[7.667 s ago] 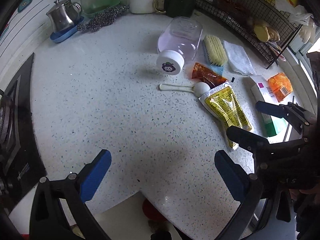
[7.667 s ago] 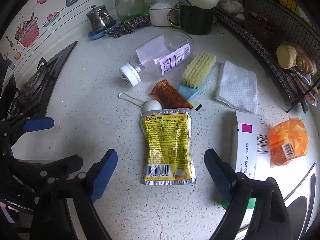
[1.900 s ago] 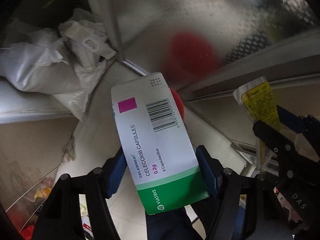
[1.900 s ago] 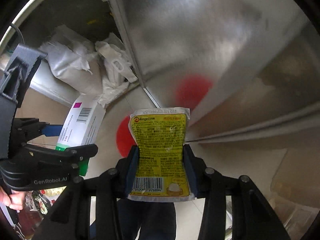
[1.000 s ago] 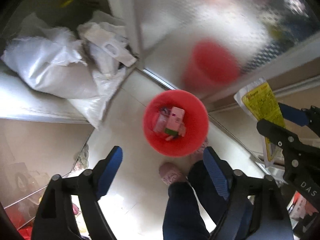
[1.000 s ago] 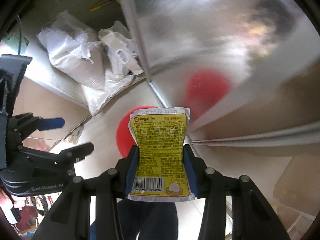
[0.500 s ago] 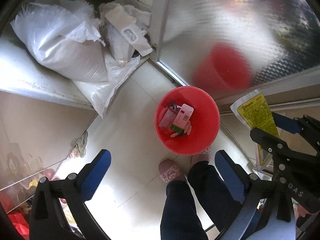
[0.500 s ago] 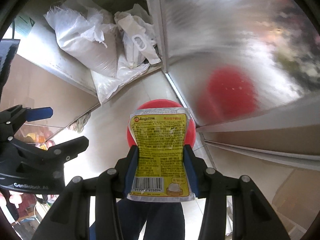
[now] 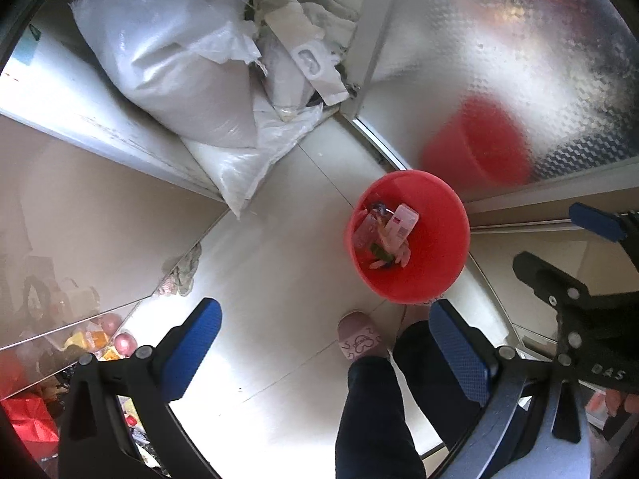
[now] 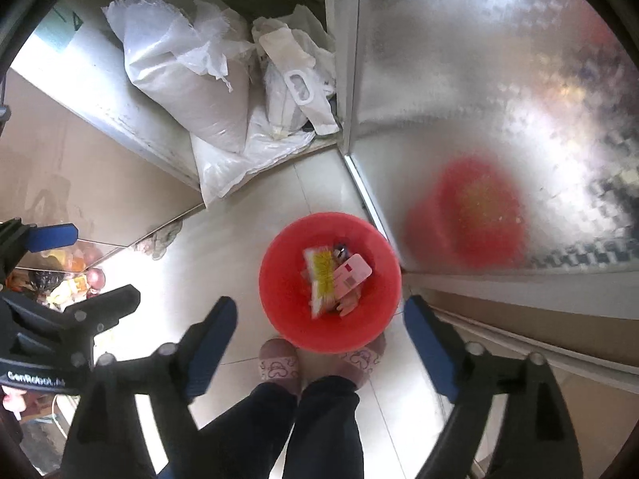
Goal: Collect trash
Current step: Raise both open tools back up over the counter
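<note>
Both tongs spread, empty – right tongs (image 10: 315,343) just opened; left tongs (image 9: 325,355) marked "GenRobot.AI", right "DAS".

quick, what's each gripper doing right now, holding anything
Left gripper: open, holding nothing.
Right gripper: jaws have just opened, nothing between them; the yellow pouch is in the red bin.
</note>
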The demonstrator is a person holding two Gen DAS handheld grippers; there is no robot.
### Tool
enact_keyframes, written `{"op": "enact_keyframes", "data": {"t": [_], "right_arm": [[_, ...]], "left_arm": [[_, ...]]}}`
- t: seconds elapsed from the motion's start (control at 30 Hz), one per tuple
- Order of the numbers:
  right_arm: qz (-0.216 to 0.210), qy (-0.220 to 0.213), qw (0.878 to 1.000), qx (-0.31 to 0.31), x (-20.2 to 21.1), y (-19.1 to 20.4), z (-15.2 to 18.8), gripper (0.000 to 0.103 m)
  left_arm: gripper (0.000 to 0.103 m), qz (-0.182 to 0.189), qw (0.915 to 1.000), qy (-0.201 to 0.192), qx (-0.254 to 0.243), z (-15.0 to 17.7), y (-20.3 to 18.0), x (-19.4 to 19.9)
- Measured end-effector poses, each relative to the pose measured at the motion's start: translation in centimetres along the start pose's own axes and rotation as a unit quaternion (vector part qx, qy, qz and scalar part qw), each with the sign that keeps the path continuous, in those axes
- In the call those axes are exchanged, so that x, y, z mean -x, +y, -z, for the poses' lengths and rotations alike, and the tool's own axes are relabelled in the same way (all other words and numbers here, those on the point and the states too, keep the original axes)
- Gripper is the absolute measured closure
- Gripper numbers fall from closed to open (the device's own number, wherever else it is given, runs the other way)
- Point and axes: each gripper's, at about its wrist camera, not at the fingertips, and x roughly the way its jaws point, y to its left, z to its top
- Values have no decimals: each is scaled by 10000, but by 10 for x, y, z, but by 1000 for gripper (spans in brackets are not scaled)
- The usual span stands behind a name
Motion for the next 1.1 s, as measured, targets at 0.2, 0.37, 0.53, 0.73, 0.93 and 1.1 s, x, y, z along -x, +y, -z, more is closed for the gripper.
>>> {"op": "enact_keyframes", "data": {"t": [0.2, 0.37, 0.53, 0.73, 0.93, 1.1], "right_arm": [[-59, -166, 9998, -38, 37, 8, 2, 11], [-141, -306, 9994, -7, 83, 20, -4, 8], [-110, -719, 9973, 117, 152, 33, -8, 1], [-83, -1112, 9934, 279, 220, 45, -14, 1], [72, -1702, 9850, 290, 282, 42, -21, 1], [245, -1889, 9817, -2, 313, 26, -25, 1]], "left_arm": [[0, -113, 9996, -257, 38, 7, 5, 47], [0, -142, 9988, -453, 114, 17, 10, 101], [0, -159, 9963, -806, 260, 24, 16, 175], [0, -120, 9904, -1322, 375, 24, 22, 249], [0, -8, 9824, -1860, 165, 14, 12, 309], [0, 23, 9766, -2140, -206, 2, -5, 344]]}}
